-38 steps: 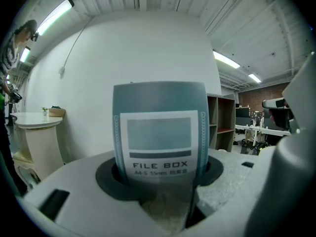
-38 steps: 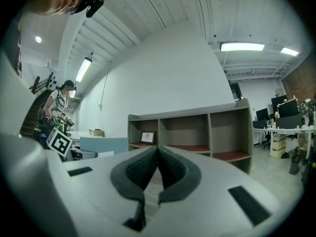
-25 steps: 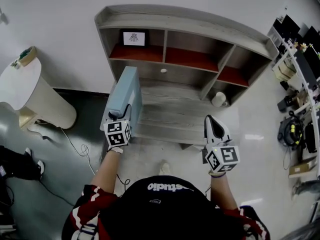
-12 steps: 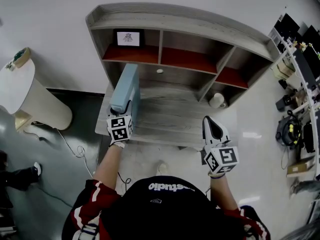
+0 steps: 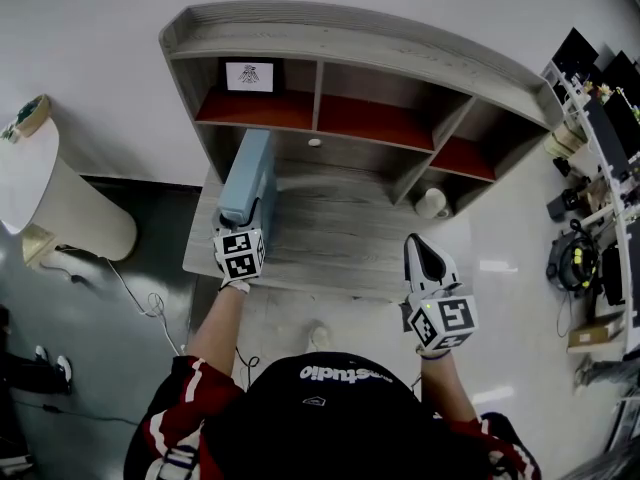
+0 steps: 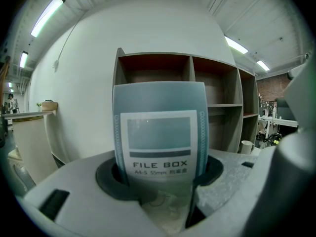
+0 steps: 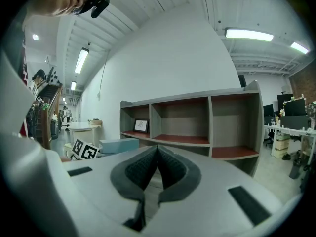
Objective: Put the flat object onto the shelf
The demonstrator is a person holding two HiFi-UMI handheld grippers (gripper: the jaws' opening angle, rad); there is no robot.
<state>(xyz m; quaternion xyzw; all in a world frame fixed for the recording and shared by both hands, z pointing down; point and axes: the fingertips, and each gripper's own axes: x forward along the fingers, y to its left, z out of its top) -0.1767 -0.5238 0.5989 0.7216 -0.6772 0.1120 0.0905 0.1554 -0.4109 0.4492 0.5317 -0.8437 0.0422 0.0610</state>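
Left hand-held gripper (image 5: 244, 226) pinches the labelled spine end of the file box, its jaws spread wide around that end. The right hand-held gripper (image 5: 428, 253) has its jaws pressed together on nothing and hangs near the front edge of the shelf unit (image 5: 350, 43), probably kept out of the way.

The grey shelf unit stands against the wall, with red-floored compartments above a broad lower board. The pale blue file box (image 5: 247, 173) stands on its narrow edge over the left end of that board, below the left compartment. Holding it upright likely lets it slide in like a book. Whether it touches the board, I cannot tell.

A small picture frame (image 5: 249, 75) sits in the upper left compartment, and a white mug (image 5: 433, 201) stands at the right.

Only the left gripper view shows the "FILE BOX" label. The head view alone shows both grippers together.
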